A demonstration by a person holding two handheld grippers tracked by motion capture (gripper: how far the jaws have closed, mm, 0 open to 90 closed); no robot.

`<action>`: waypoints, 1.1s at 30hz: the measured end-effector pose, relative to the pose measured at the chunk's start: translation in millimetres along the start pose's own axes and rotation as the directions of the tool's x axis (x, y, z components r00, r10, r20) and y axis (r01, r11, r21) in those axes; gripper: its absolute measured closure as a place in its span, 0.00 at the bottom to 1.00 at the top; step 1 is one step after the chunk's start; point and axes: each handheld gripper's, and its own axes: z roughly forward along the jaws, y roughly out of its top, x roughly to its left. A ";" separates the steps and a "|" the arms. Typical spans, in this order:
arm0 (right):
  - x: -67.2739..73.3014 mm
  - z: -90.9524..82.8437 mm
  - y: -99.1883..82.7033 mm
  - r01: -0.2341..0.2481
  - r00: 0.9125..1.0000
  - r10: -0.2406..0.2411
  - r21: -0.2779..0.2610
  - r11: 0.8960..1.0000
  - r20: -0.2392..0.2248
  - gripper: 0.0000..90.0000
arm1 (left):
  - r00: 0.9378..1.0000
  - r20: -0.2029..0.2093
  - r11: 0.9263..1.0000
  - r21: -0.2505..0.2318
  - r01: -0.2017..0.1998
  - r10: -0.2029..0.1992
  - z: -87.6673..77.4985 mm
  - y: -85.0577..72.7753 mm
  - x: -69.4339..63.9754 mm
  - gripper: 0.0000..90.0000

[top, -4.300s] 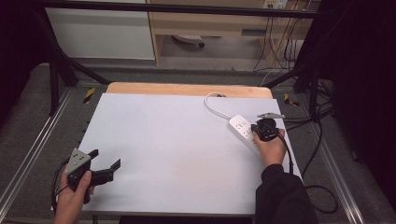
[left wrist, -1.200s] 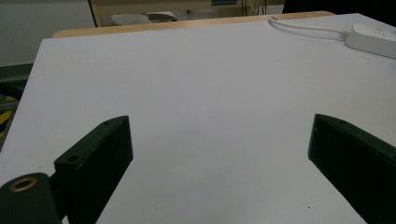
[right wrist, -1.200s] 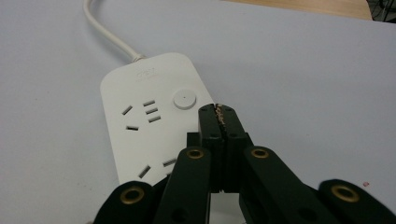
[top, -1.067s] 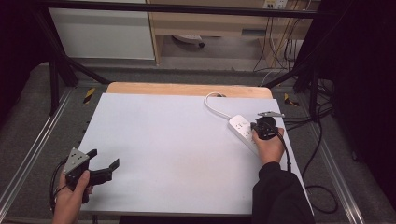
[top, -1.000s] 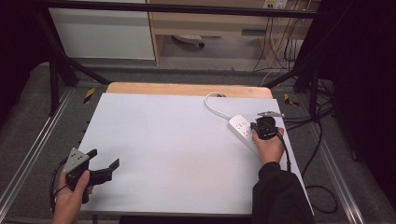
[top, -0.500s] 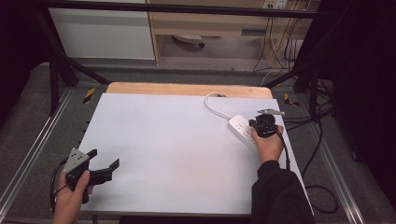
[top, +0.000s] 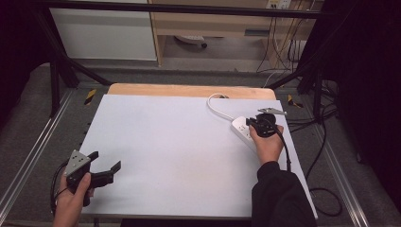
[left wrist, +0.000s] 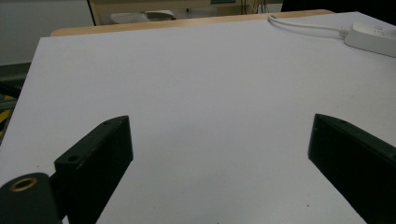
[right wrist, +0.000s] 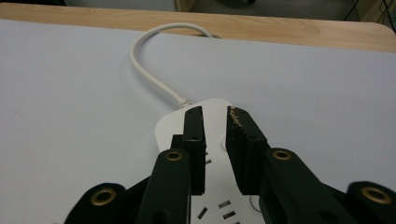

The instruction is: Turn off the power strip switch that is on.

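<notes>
white table top (top: 179, 142), wood edge at the far side. power strip (top: 242, 130) lies right of centre, long axis running diagonally, cord (top: 216, 107) leading up-left. right gripper (top: 261, 124) hovers directly over it, jaws nearly together, gripping nothing. left gripper (top: 105, 171) lower left, jaws wide apart, well away.

The right claw (right wrist: 215, 122) hides the power strip's (right wrist: 173, 125) middle.

White power strip (top: 242, 129), black jaws

Grey floor (top: 28, 137), white cabinet (top: 104, 33); wooden shelving (top: 213, 23)
</notes>
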 end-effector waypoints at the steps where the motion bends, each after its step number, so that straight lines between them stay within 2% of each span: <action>1: 0.4 -0.4 0.2 -0.004 1.000 0.004 -0.002 1.000 -0.002 0.85 | 1.000 0.001 1.000 0.000 0.000 0.000 0.1 0.0 -0.1 0.07; 12: 1.2 -1.4 1.5 0.006 1.000 -0.006 -0.016 1.000 -0.011 0.73 | 1.000 0.001 1.000 0.001 -0.003 0.003 0.1 0.0 -0.4 0.07; 16: 1.6 -1.3 1.6 0.001 1.000 -0.001 -0.041 0.999 -0.007 0.63 | 1.000 0.001 1.000 0.000 -0.002 0.002 0.1 0.0 -0.6 0.07; 18: 2.1 -1.1 1.7 0.009 1.000 -0.010 -0.068 0.998 -0.012 0.58 | 1.000 0.003 1.000 0.001 -0.001 0.001 0.2 -0.1 -0.5 0.07; 22: 3.1 0.6 2.4 0.032 0.999 -0.032 -0.122 0.992 -0.003 0.42 | 1.000 0.003 1.000 0.002 -0.003 0.003 0.4 -0.1 -0.6 0.07; 24: 4.2 -0.1 3.9 0.043 0.999 -0.041 -0.118 0.992 0.025 0.37 | 1.000 0.002 1.000 0.002 -0.003 0.003 0.3 -0.1 -0.8 0.07; 26: 5.3 -0.7 6.1 0.044 0.999 -0.040 -0.124 0.991 0.031 0.31 | 1.000 0.003 1.000 0.001 -0.003 0.003 0.2 -0.1 -0.8 0.07; 29: 7.5 -0.8 9.6 0.038 0.999 -0.036 -0.138 0.990 0.015 0.23 | 1.000 0.004 1.000 0.001 -0.004 0.004 0.2 0.0 -0.6 0.07; 33: 12.7 -1.4 14.4 0.037 0.999 -0.038 -0.130 0.991 -0.005 0.16 | 1.000 0.005 1.000 0.002 -0.003 0.003 0.1 -0.1 -0.8 0.07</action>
